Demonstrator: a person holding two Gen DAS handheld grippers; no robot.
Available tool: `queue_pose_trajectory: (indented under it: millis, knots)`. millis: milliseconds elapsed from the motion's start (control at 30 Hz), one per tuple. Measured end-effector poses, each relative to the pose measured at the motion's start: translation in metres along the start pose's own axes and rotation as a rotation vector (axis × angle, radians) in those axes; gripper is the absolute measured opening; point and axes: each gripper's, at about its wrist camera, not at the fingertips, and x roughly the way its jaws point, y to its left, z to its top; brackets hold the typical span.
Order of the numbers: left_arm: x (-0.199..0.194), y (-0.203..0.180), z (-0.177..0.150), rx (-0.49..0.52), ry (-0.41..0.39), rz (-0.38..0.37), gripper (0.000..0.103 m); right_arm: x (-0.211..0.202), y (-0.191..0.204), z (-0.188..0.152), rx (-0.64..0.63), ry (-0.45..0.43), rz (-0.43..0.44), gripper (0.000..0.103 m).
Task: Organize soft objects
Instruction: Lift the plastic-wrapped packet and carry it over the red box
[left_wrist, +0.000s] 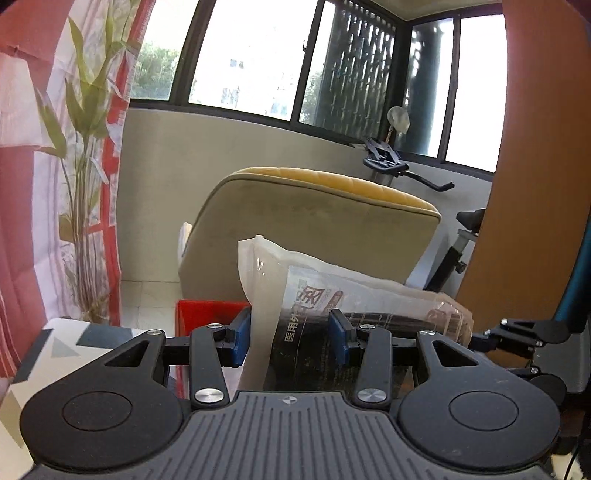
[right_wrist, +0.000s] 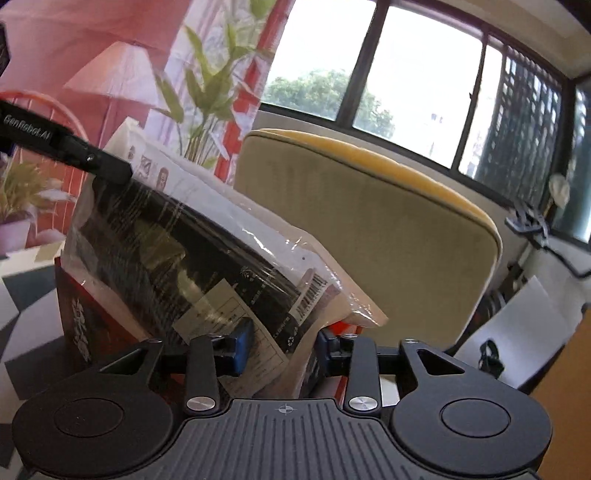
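Soft packet (left_wrist: 332, 295) held up in the air by two tools, one at each end.

Clear plastic wraps the packet, and a dark printed pack sits inside. It hangs just above a red box (left_wrist: 207, 314) on the patterned surface (left_wrist: 66, 343). The left tool (left_wrist: 291, 338) has its blue pads on both sides of one end and grips it. The right tool (right_wrist: 282, 347) holds the other end between its pads and looks closed on it too. The packet's long side runs from one tool to the other, and it tilts: the left tool's end is higher. Each tool has the packet right in front of it, so neither is nearer. Behind the packet stands a yellow-topped chair (left_wrist: 314, 221), and farther back a window (left_wrist: 258, 55). I think the next move is to lower the packet into the red box.
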Motion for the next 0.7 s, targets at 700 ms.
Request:
queue_pose_trajectory:
  millis: [700]
  knots:
    - [0.029,0.04,-0.036,-0.099,0.296,0.053,0.046,0.018,0.001,-0.004,0.131,0.169,0.088,0.019]
